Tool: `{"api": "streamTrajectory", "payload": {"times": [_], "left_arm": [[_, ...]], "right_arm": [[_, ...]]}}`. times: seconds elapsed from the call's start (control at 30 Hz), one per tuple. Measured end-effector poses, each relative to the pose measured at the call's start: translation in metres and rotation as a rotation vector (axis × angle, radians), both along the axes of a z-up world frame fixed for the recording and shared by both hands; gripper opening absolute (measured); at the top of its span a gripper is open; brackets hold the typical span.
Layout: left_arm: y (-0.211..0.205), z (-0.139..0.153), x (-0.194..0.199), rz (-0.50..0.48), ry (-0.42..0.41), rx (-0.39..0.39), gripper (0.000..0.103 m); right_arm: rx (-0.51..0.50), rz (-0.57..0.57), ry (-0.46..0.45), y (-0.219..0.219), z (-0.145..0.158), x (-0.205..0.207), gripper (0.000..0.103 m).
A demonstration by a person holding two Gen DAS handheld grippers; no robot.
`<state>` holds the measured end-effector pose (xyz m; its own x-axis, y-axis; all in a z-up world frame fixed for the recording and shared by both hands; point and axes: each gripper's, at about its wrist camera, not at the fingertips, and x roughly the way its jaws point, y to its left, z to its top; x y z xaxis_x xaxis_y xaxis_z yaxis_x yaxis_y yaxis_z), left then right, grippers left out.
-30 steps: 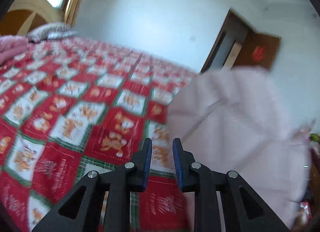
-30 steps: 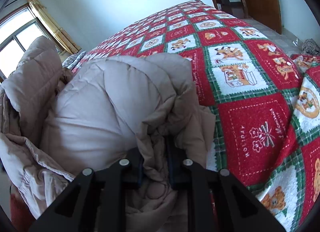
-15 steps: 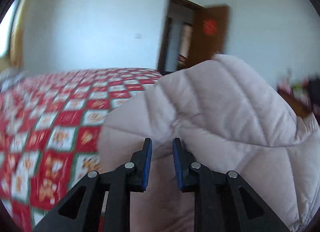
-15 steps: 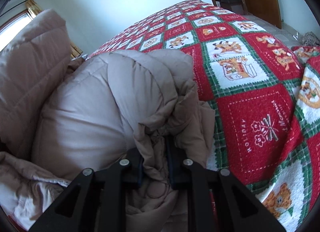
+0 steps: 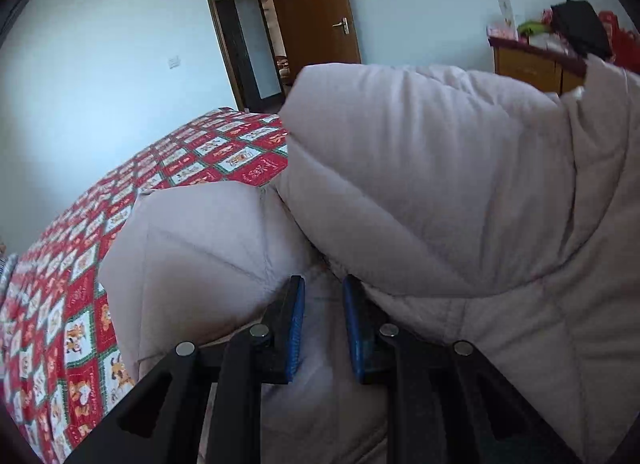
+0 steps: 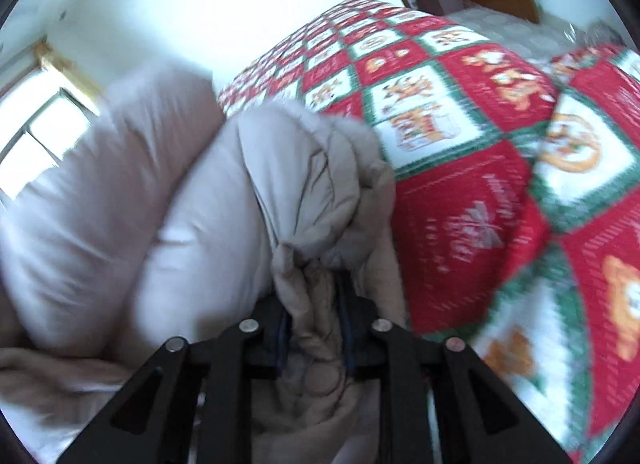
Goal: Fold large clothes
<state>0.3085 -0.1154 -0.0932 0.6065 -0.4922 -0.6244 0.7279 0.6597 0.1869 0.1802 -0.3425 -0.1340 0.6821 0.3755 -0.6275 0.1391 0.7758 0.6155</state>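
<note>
A pale beige puffy quilted coat (image 5: pixel 440 184) lies heaped on a bed and fills most of the left wrist view. My left gripper (image 5: pixel 322 284) hovers low over it, between two puffed folds. Its blue pads (image 5: pixel 294 324) stand a narrow gap apart with nothing clamped. In the right wrist view the same coat (image 6: pixel 240 192) bulges at the left and centre. A bunched strip of its fabric runs between the jaws of my right gripper (image 6: pixel 312 292). Those jaws are opening, and the fabric still fills the gap. This view is motion-blurred.
The coat rests on a red, green and white patchwork bedspread (image 5: pixel 80 304), which spreads out to the right in the right wrist view (image 6: pixel 460 204). A brown door (image 5: pixel 316 16) stands open at the back. A wooden cabinet (image 5: pixel 532 64) piled with things is at the far right. A window (image 6: pixel 40 136) is at the left.
The left gripper swung and rolled from over the bedspread to over the coat. The right gripper's jaws widened slightly around the bunched fabric, and its view shifted and blurred.
</note>
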Motion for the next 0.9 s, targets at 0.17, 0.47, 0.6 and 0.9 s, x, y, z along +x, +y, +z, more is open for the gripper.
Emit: {"api": "streamTrajectory", "payload": {"times": [0.17, 0.47, 0.6, 0.9], "left_arm": [[-0.019, -0.007, -0.010, 0.006, -0.041, 0.085, 0.020], [-0.008, -0.006, -0.015, 0.021, -0.079, 0.044, 0.019], [0.022, 0.004, -0.018, 0.006, -0.055, -0.090, 0.022], [0.084, 0.076, 0.011, 0.095, 0.040, -0.382, 0.030]], "right_arm": [[0.001, -0.043, -0.181, -0.025, 0.071, -0.034, 0.073], [-0.052, -0.055, -0.129, -0.016, 0.080, -0.015, 0.076], [0.027, -0.100, 0.015, -0.052, 0.026, -0.010, 0.069], [0.071, 0.168, -0.092, 0.015, 0.013, 0.037, 0.021]]}}
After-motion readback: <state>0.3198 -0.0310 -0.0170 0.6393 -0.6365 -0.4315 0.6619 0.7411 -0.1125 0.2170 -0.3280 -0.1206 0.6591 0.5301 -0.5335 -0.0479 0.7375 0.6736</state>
